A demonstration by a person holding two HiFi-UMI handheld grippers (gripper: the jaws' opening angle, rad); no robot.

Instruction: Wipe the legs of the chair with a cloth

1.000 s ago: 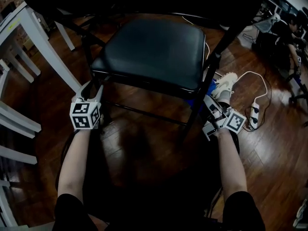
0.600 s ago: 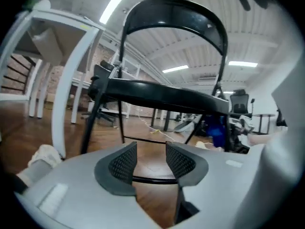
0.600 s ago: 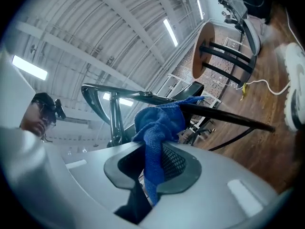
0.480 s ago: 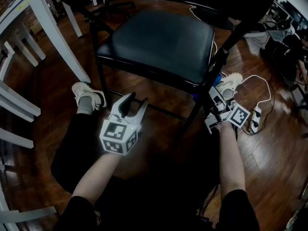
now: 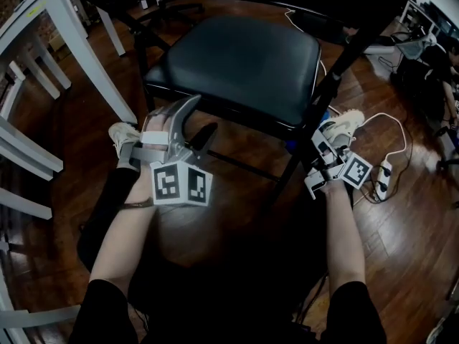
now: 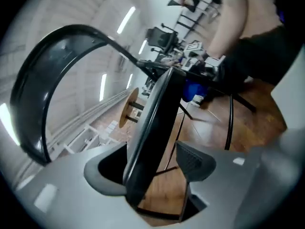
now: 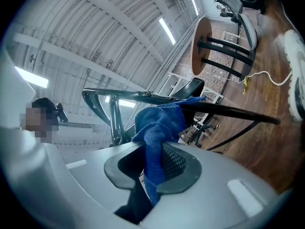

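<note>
Left gripper (image 5: 203, 115) closer, newly spread astride black chair (image 5: 237, 63) (right gripper (image 7: 151, 168) pinching blue cloth (image 7: 159, 125))

Woven blue cloth (image 7: 155, 132), glossy wooden floor (image 5: 409, 221)

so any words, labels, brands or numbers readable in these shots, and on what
No readable text anywhere.
Left cube and right cube: only black-and-white square patterns, no letters or digits.
Chair, blue cloth, power strip: no print shows.
</note>
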